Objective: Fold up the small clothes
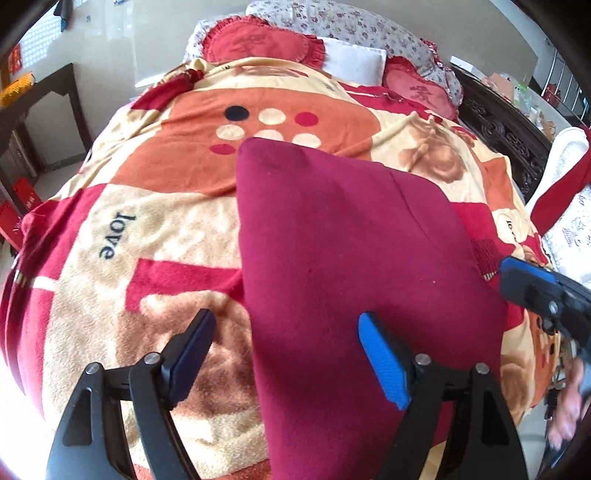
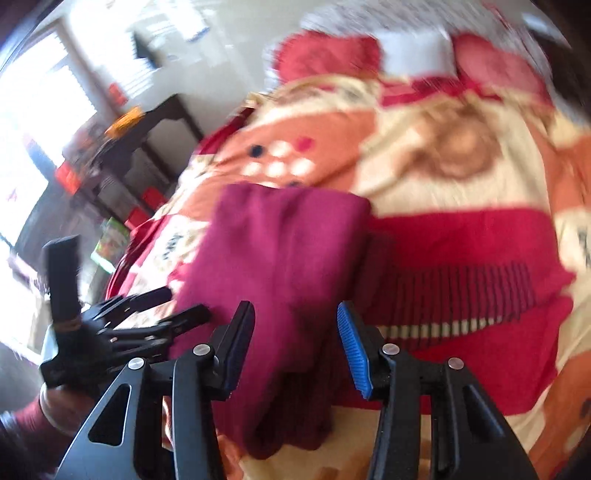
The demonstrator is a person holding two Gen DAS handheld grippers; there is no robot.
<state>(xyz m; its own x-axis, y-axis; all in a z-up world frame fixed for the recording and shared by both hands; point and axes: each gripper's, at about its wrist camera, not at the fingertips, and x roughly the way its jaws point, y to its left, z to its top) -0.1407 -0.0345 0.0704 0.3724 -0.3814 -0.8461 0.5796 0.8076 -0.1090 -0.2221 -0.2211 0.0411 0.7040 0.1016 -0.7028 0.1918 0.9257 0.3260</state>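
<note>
Garment (image 1: pixel 343 243), maroon, folded, lies centre frame on patterned blanket (image 1: pixel 155 229) over bed. Left gripper (image 1: pixel 286 360) released, fingers straddling garment's near edge. Right gripper (image 2: pixel 295 347) released above garment.

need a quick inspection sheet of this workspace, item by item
surface: bed covered by a patterned blanket in red, orange and cream, the word love printed on it
job's things: one dark red garment lying on the blanket, folded over with a crease line; the right wrist view is blurred
clutter: two red heart cushions, a white pillow and floral bedding at the head of the bed
grippers: left gripper open, jaws either side of the garment's near edge; right gripper open over the garment's near end; neither is shut on cloth
cables: nothing seen
surroundings: dark side table to the left, carved dark bed frame to the right, pale wall behind
</note>
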